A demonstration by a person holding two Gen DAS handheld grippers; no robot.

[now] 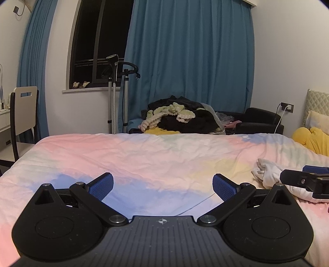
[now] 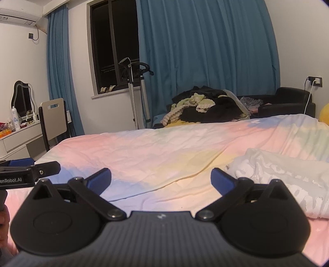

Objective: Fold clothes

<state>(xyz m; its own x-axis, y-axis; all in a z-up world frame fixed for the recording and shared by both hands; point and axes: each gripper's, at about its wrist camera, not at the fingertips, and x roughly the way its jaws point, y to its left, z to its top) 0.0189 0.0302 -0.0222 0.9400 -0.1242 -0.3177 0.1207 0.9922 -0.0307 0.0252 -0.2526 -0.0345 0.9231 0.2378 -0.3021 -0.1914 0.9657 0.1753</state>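
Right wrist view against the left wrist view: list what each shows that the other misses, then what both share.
Only the right wrist view shows the air conditioner, the vanity mirror and the dresser with bottles.

Only the left wrist view shows the headboard and the pillow.

Both share the pastel bedspread, the white garment lying crumpled on it, the clothes pile, blue curtains, the dark window, the chair, and both grippers, left gripper and right gripper, jaws open, holding nothing.

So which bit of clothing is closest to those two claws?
The crumpled white garment on the bed, beside the right gripper; the dark-and-green clothes pile lies beyond the bed.
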